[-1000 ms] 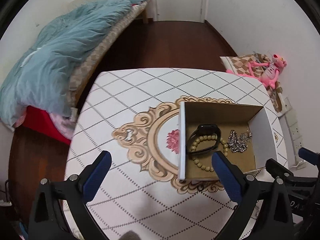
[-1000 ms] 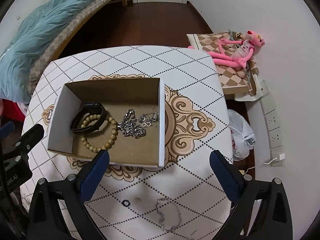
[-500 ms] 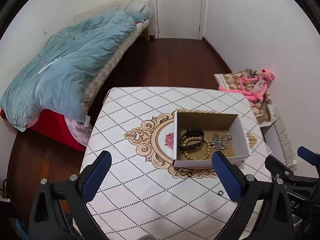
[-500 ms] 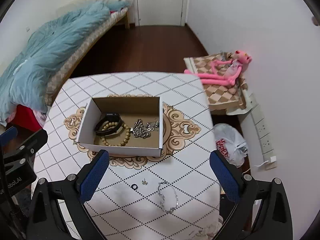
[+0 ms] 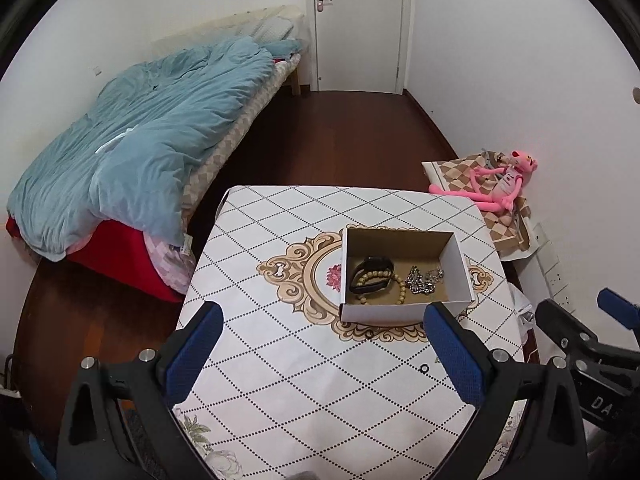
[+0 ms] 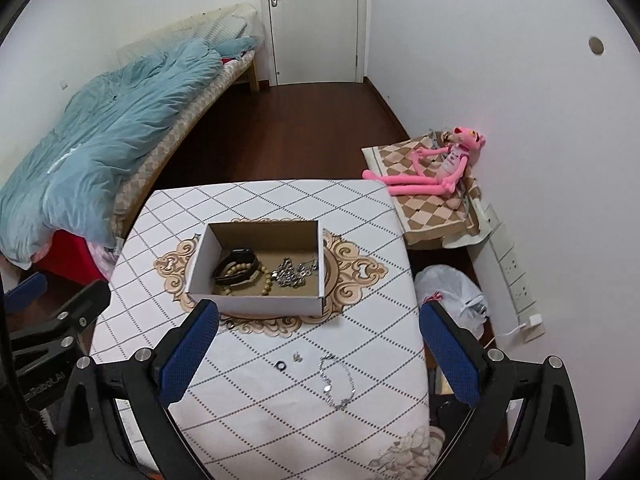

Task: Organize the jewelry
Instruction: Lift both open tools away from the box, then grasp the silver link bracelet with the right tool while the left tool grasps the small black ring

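Note:
A white cardboard box (image 6: pixel 256 307) (image 5: pixel 384 314) stands on the patterned table. Inside lie a black band (image 6: pixel 235 266) (image 5: pixel 372 274), a beaded bracelet (image 6: pixel 265 282) (image 5: pixel 400 290) and a silver chain (image 6: pixel 294 272) (image 5: pixel 424 280). On the table in front of the box lie a silver bracelet (image 6: pixel 336 380), a black ring (image 6: pixel 281 366) (image 5: pixel 423 368) and small earrings (image 6: pixel 297 356). My left gripper (image 5: pixel 324 354) is open and empty, high above the table's near side. My right gripper (image 6: pixel 318 354) is open and empty, above the loose jewelry.
The table (image 6: pixel 360 224) has its far edge toward a dark wood floor. A bed with a blue quilt (image 5: pixel 132 152) is at left. A pink plush toy (image 6: pixel 436 164) lies on a checked cushion at right, with a white plastic bag (image 6: pixel 452 292) and wall sockets below.
Both grippers have pulled up and back from the box. The box looks smaller, and more of the room and the loose jewelry shows. Both stay open.

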`<state>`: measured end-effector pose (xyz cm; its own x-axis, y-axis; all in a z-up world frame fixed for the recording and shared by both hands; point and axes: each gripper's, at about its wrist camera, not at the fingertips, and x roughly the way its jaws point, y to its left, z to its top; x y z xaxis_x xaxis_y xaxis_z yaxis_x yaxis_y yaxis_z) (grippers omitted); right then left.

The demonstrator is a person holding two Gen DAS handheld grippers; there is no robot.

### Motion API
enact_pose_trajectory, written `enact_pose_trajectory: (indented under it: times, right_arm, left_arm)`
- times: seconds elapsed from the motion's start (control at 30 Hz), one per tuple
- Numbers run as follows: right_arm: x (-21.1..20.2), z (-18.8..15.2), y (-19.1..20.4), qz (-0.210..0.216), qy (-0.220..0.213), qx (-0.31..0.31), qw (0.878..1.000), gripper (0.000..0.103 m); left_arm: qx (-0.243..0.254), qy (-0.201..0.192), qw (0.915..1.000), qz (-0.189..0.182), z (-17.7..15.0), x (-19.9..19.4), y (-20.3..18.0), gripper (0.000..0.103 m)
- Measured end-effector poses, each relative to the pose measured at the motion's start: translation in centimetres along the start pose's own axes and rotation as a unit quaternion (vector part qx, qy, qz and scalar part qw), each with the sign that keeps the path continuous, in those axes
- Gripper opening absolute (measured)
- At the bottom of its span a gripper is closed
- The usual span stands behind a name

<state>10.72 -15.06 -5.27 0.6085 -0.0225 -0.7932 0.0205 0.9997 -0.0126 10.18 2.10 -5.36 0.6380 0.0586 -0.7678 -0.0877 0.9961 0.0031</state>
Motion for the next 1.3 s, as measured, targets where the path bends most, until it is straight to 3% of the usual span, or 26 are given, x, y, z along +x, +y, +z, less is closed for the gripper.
enact_pose_trajectory:
  times: [0.2,0.37,0.47,0.53,0.77,0.83,0.87,0.93,0.97,1.1,1.3]
  right_arm:
    - [1.3,-3.1,-1.6,0.005,0.036,0.021,0.999,0.102]
    - [6.0,-8.1,-4.0,-0.002,0.094,0.047,0.994,0.100]
    - [9.3,-10.9,-4.9,0.003,0.124,0.055,0.991,0.083]
    - [11.4,-12.6,-5.6,0.009,0.145,0.069,0.987,0.079]
    - [14.9,-15.3,-4.9,-0.001,0.157,0.053,0.986,0.079]
    - [15.1,-15.5,-4.0,-0.023,0.140,0.028,0.990,0.077]
    - [15.0,-15.5,-3.7,-0.028,0.135,0.021,0.990,0.074]
    - [14.6,-15.5,-3.5,-0.029,0.111,0.017,0.993,0.049]
    - [14.4,-15.4,-3.4,-0.030,0.102,0.014,0.994,0.016]
    - [14.3,-15.1,-4.1,-0.024,0.102,0.023,0.994,0.014]
    - [14.5,-14.8,-8.0,-0.004,0.106,0.099,0.989,0.013]
  left_arm:
    - [0.000,0.019,0.9998,0.002,-2.9,1.2,-0.3,0.102]
    - [0.017,0.061,0.9979,0.015,-6.1,4.5,-1.2,0.102]
    - [0.031,0.088,0.9952,0.030,-8.0,7.0,-1.9,0.102]
    - [0.037,0.098,0.9937,0.040,-8.9,8.1,-2.1,0.102]
    - [0.048,0.137,0.9882,0.049,-10.8,11.1,-2.5,0.102]
    - [0.050,0.144,0.9871,0.047,-11.0,11.6,-2.7,0.102]
    - [0.051,0.146,0.9869,0.046,-11.1,11.7,-2.7,0.102]
    - [0.056,0.149,0.9864,0.042,-11.2,12.2,-3.2,0.102]
    - [0.059,0.150,0.9861,0.041,-11.2,12.3,-3.4,0.102]
    - [0.065,0.155,0.9856,0.017,-11.1,13.4,-4.8,0.102]
    - [0.073,0.167,0.9823,-0.045,-10.7,15.1,-8.0,0.101]
